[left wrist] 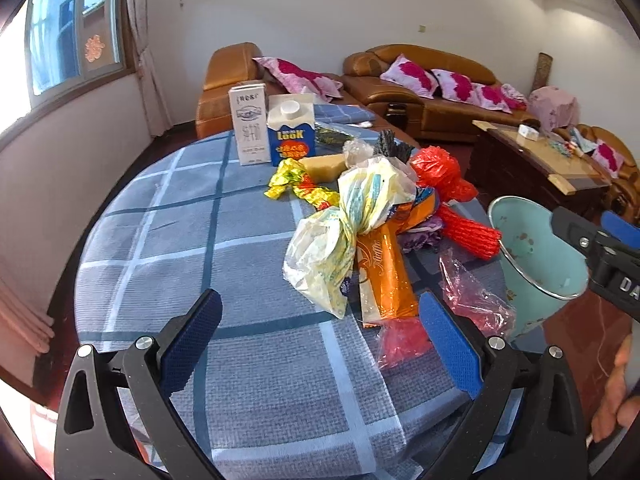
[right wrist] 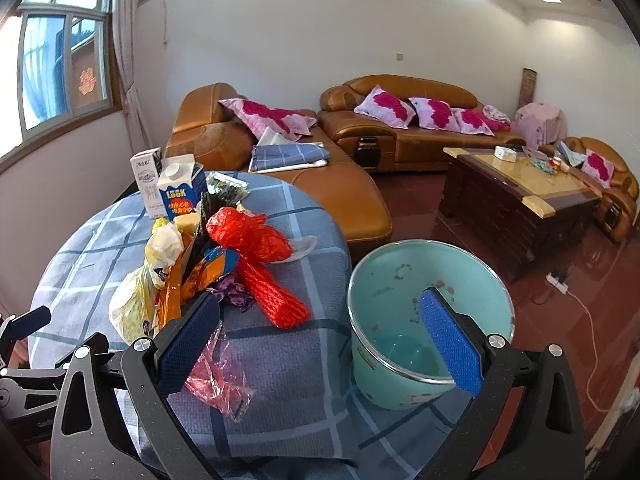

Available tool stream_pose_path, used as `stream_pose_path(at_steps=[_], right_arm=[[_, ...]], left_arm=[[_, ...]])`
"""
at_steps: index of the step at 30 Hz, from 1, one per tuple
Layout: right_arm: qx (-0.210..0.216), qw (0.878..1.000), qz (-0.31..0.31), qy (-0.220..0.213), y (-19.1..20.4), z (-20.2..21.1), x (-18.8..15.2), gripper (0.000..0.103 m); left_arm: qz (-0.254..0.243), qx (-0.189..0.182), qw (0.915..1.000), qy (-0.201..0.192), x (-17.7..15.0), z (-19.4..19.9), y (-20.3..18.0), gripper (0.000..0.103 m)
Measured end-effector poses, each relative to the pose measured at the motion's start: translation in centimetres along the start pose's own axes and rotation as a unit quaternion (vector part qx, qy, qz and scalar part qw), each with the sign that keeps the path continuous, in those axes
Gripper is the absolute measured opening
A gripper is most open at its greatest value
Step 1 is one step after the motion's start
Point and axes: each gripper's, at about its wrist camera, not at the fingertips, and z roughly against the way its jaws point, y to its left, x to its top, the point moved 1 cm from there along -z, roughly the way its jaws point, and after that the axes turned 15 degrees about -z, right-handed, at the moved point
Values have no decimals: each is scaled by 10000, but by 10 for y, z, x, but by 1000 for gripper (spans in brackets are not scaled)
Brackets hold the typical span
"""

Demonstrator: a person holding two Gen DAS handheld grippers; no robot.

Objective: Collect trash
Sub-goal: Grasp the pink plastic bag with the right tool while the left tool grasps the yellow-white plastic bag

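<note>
Nearest to me, the left gripper (left wrist: 320, 344) hovers low over the worktop (left wrist: 248, 392) with its fingers spread wide and holding nothing. The right gripper (right wrist: 320, 340) is also spread apart; its right finger seems to be inside the teal bucket (right wrist: 384, 376) and the other outside the wall, but it does not pinch the rim, so I judge the bucket is not held. The bucket appears to be at the right edge of the worktop, mouth turned up and toward the grippers. A pink crumpled film (left wrist: 476, 304) lies just beside it. Behind this is the pile of trash: an orange wrapper (left wrist: 386, 280) with its long axis running from near to far, a pale plastic bag (left wrist: 340, 240) and a red net sleeve (left wrist: 468, 232) pointing toward the bucket. The danger I see: a push against the bucket wall may tip it off the edge, and light film can slip from the fingers. Farther stand two cartons (left wrist: 272, 130), upright.
</note>
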Motion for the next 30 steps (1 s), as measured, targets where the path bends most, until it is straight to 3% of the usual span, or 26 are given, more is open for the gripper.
stream_pose_path(at_steps=[4,6,9,13,19,20,21,24,26,27,30], right_arm=[[212,9995,78,218,3,-14,2,96],[327,9987,133,375,6,-22,2,76],[547,9955,328,707,11,-32,-1,74],[1080,9865,382,1168,22,-39,-19,74],[1240,9740,393,1852,37,-66,-43,74],[1242,9728,393,1913,38,-69,-46,65],[1282,9706,396,1998,39,-72,-49,51],[1455,9666,359,2081,40,-73,-51,33],[1429,9685,527,1968,43,-69,-50,27],[1436,9693,575,1909,44,-67,-49,19],[1466,9739,571,1638,41,-56,-37,17]], left_arm=[[-97,-382,9992,93,-2,-7,-1,83],[-173,-538,9983,166,-2,-14,-4,78],[-245,-247,9992,210,0,-22,3,78],[55,-85,9995,285,3,-34,32,78],[95,103,9992,370,1,-41,45,78],[87,117,9992,382,0,-40,47,78],[72,140,9991,388,-1,-40,47,78],[43,137,9990,420,-1,-42,46,78],[-3,117,9990,426,0,-45,44,78],[-21,114,9990,432,1,-46,43,78],[-123,39,9992,390,8,-53,37,78]])
